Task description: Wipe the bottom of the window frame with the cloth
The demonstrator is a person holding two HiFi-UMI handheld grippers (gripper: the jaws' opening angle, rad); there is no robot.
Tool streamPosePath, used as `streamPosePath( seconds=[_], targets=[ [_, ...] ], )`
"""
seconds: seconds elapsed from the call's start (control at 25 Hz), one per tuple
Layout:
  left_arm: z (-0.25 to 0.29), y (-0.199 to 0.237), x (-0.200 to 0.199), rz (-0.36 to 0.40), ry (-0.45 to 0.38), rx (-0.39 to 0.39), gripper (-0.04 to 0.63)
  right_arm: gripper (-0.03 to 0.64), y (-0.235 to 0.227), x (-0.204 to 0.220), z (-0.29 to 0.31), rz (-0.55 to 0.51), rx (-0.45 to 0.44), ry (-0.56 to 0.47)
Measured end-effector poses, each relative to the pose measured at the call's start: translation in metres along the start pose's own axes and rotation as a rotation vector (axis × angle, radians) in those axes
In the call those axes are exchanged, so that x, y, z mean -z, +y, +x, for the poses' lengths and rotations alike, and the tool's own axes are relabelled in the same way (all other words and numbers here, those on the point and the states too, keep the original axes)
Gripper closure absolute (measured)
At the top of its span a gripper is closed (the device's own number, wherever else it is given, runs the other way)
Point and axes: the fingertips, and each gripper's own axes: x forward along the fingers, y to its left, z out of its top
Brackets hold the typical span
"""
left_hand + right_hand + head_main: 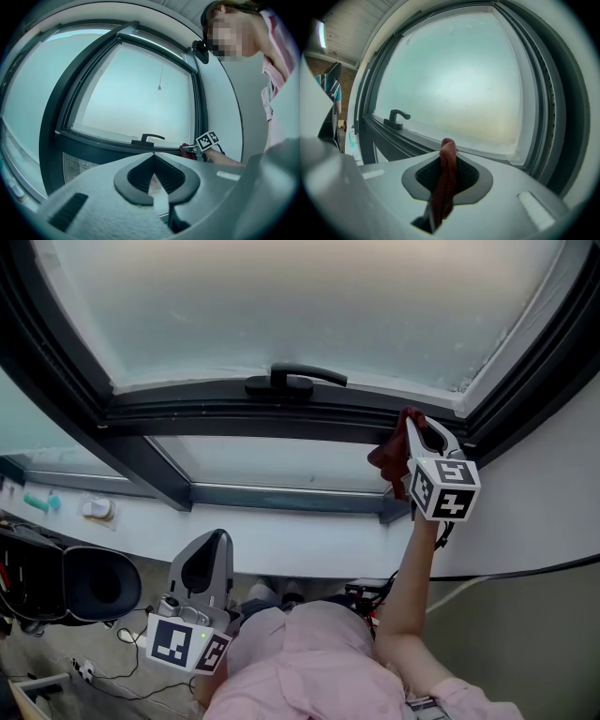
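**Red cloth meets the far corner of the window**

The fingers (465, 174) of the right gripper (424, 430) are clamped tight on a dark red cloth (447, 174), which is bunched into a rope between the black pads. One end pokes out past the tips and the rest hangs back towards the handle. The cloth is held up at the right end of the bottom rail of the dark window frame (225, 414), close to the lower right corner (from here it is hard to say whether the fabric actually touches the rail). A bare forearm (411, 589) reaches up to the gripper from a person in a pink shirt (309, 667).

The left gripper (218, 538) is low and well apart from the frame, beside the person's body. Its fingers are closed together with nothing between them, and they point up towards the window.

A black handle (295, 381) sits near the middle of the bottom rail, well left of the cloth. Above it spreads the frosted pane (300, 306), pale and blank. Below the rail is a second, lower pane (272, 463), and a white wall (544, 521) runs along the right of the frame.
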Motion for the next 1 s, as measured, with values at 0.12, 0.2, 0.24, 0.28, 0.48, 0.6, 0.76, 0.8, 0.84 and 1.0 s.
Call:
streamPosePath(
  seconds=[0.12, 0.2, 0.24, 0.28, 0.48, 0.6, 0.76, 0.8, 0.84, 1.0],
  targets=[
    [0.003, -0.004, 0.0, 0.002, -0.001, 0.007, 0.597, 0.566, -0.002, 0.001, 0.0, 0.004, -0.007, 0.0],
    [0.005, -0.006, 0.001, 0.002, 0.001, 0.009, 0.597, 0.566, -0.008, 0.003, -0.001, 0.02, -0.001, -0.004],
    [0.006, -0.006, 0.002, 0.002, 0.002, 0.009, 0.597, 0.566, -0.011, 0.004, -0.001, 0.023, 0.004, -0.006],
    [0.007, -0.007, 0.003, 0.002, 0.003, 0.008, 0.597, 0.566, -0.013, 0.005, -0.002, 0.023, 0.007, -0.007],
    [0.013, -0.011, 0.005, 0.005, 0.006, 0.019, 0.597, 0.566, -0.022, 0.006, -0.003, 0.017, 0.017, -0.004],
    [0.018, -0.017, 0.005, 0.004, 0.008, 0.036, 0.597, 0.566, -0.021, 0.005, -0.003, 0.001, 0.007, 0.0],
    [0.022, -0.02, 0.006, -0.015, 0.01, 0.048, 0.597, 0.566, -0.035, 0.009, -0.007, 0.026, 0.024, -0.005],
    [0.023, -0.02, 0.006, -0.015, 0.012, 0.046, 0.597, 0.566, -0.038, 0.009, -0.008, 0.027, 0.029, -0.006],
    [0.024, -0.019, 0.007, -0.014, 0.015, 0.044, 0.597, 0.566, -0.04, 0.01, -0.008, 0.027, 0.031, -0.006],
    [0.028, -0.021, 0.005, -0.007, 0.014, 0.054, 0.597, 0.566, -0.051, 0.012, -0.011, 0.041, 0.054, -0.008]
  ],
)
